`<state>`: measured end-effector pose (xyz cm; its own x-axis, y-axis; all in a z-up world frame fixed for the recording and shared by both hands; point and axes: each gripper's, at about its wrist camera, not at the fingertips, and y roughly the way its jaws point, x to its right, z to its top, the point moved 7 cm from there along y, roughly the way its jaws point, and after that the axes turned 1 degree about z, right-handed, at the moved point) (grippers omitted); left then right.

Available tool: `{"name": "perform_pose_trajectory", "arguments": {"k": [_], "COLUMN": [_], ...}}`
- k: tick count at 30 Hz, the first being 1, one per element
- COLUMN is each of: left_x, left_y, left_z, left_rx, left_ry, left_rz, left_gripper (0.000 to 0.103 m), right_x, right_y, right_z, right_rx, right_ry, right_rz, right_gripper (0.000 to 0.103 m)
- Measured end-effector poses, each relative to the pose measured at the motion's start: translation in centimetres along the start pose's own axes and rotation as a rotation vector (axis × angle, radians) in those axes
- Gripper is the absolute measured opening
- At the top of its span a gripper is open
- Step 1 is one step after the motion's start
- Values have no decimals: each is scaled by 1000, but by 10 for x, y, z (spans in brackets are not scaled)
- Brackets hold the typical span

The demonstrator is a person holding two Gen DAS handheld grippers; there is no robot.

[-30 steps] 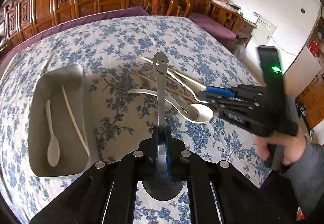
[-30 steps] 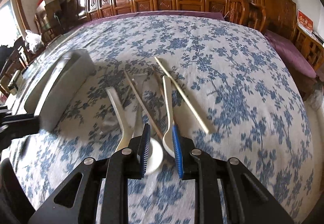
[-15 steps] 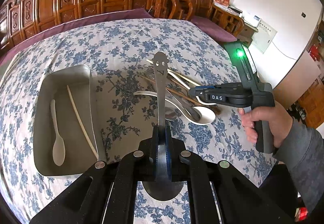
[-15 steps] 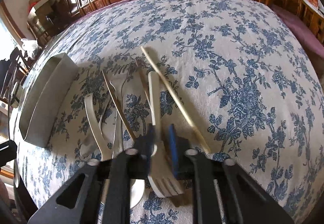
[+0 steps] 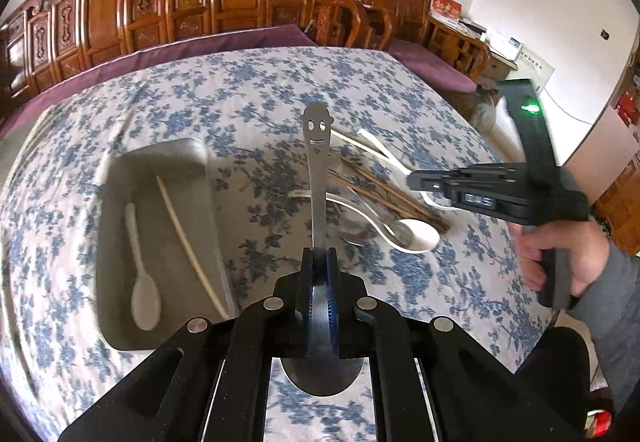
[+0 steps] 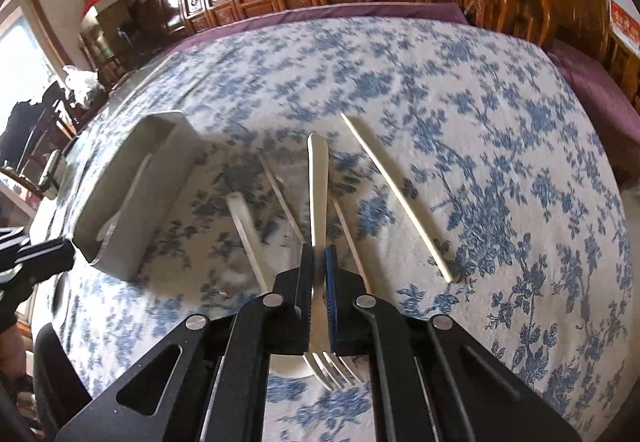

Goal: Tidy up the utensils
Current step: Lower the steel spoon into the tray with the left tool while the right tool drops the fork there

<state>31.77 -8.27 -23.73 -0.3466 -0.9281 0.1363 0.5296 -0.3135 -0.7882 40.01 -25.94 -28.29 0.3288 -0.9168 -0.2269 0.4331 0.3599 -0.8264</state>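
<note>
Steel spoon (image 5: 319,178): my left gripper (image 5: 320,270) is clenching it near the bowl, smiley handle pointing to 12 o'clock.
Cream fork (image 6: 319,198): my right gripper (image 6: 319,262) is pinching its neck, tines toward 6 o'clock.
Grey tray (image 5: 120,326): it is sitting at 9 o'clock of the spoon, holding a pale spoon (image 5: 142,282) and a chopstick (image 5: 188,242).
Pile (image 5: 392,210): spoons and chopsticks are lying at 3 o'clock on the floral cloth (image 5: 240,90).

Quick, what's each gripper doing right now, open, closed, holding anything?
Left gripper: shut on the metal spoon with the smiley handle.
Right gripper: shut on the cream fork, tines toward the camera.
</note>
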Motion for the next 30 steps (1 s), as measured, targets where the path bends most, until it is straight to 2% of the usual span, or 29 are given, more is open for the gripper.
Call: {"name": "perform_pose_trajectory", "arguments": {"k": [9,17,26,30], "left_x": [-57,-112,-134,-136], "left_y": [-9,10,25,17], "left_z": [13,6,-2,-4], "left_rx": [-6,-68,-100,-79], "left_ry": [-26,-75,-121,-121], "left_rz": [80,156,173,171], "left_gripper": [5,5,5,5], "right_x": [-53,-105,-145,-157], "right_y": [-17,-18,-10,-6], "right_z": [11,15,14,16], "right_rx": [32,49,38,39], "right_ry": [-56,-93,-119,-131], "right_rz": [38,94,128,137], "right_gripper": [7,7,7,7]}}
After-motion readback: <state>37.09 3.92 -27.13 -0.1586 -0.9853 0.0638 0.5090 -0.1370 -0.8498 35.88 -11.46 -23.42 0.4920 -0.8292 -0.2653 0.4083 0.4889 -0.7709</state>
